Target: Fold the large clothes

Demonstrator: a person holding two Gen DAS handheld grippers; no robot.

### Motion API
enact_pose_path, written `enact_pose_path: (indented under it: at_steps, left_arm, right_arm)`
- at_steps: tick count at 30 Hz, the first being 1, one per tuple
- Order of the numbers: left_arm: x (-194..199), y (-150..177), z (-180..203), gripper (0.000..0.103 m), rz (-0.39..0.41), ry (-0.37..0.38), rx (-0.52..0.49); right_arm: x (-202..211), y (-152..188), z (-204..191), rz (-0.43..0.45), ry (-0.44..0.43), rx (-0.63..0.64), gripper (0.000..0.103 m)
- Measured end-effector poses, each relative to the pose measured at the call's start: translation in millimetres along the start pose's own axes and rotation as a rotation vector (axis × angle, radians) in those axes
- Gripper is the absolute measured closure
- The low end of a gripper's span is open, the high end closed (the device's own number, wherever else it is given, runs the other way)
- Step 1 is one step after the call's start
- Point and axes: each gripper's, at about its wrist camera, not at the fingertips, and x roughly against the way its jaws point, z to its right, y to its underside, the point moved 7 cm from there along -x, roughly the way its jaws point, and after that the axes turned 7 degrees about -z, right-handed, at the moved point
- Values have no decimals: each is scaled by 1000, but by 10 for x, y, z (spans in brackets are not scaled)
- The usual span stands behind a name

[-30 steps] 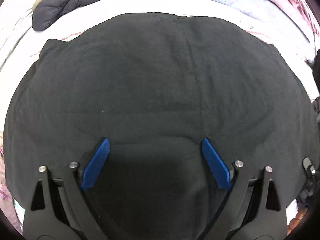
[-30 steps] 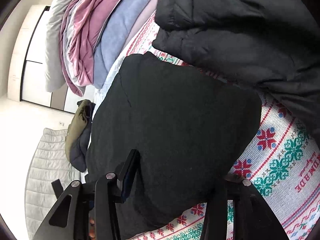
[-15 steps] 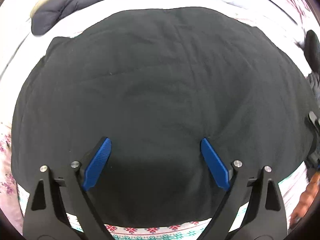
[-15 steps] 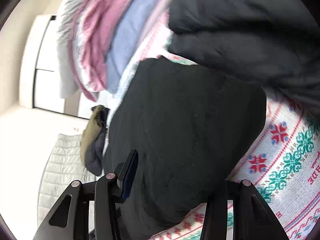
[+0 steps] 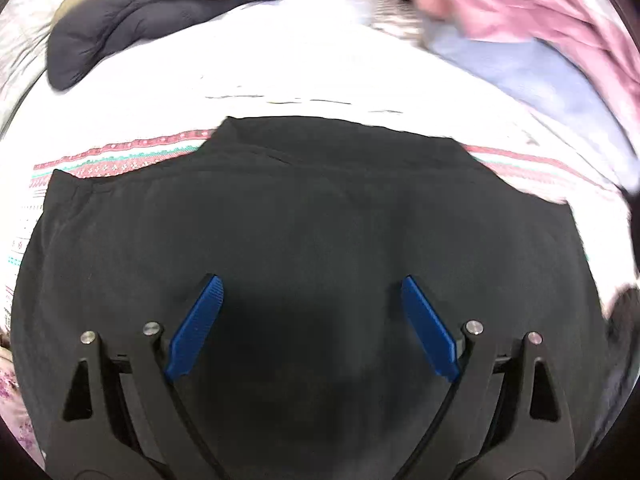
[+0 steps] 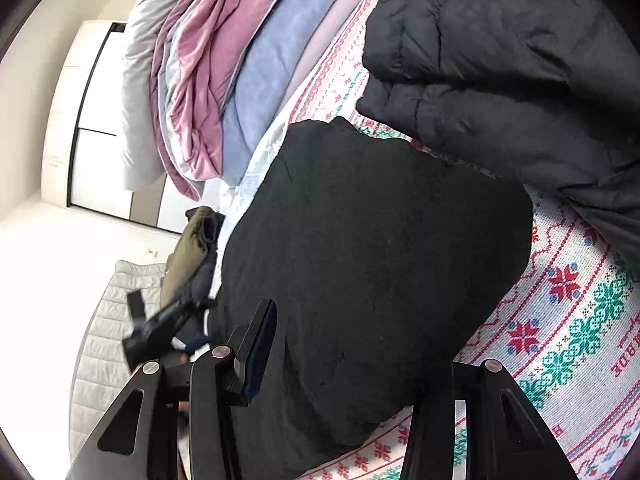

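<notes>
Bed (image 6: 568, 320), patterned knit cover: black garment (image 6: 372, 264) flat mid-bed, puffer jacket (image 6: 500, 60), folded blankets (image 6: 224, 80), tan/navy pile (image 5: 152, 4).

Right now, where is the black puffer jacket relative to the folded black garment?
In the right wrist view, the black puffer jacket lies at upper right on the patterned blanket, just past the far edge of the folded black garment.

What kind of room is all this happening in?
Most likely a bedroom. A black garment lies on a patterned bed cover, folded quilts are stacked beside it, and a tall wardrobe stands by the wall.
</notes>
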Motion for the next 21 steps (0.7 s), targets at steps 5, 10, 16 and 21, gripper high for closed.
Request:
enact_pose_path:
  at_steps: [5, 10, 16, 21]
  left_arm:
    - [-250, 79, -72, 10, 6, -85, 13]
    - [316, 255, -271, 19, 49, 39, 49]
    - [723, 1039, -362, 19, 102, 113, -30]
    - [231, 1200, -118, 16, 18, 27, -84]
  right_arm:
    - [-77, -24, -1, 3, 51, 36, 55]
    - [-111, 4, 19, 4, 71, 45, 55]
    - [-152, 18, 124, 6, 61, 11, 55]
    - [-120, 70, 116, 9, 20, -32, 55]
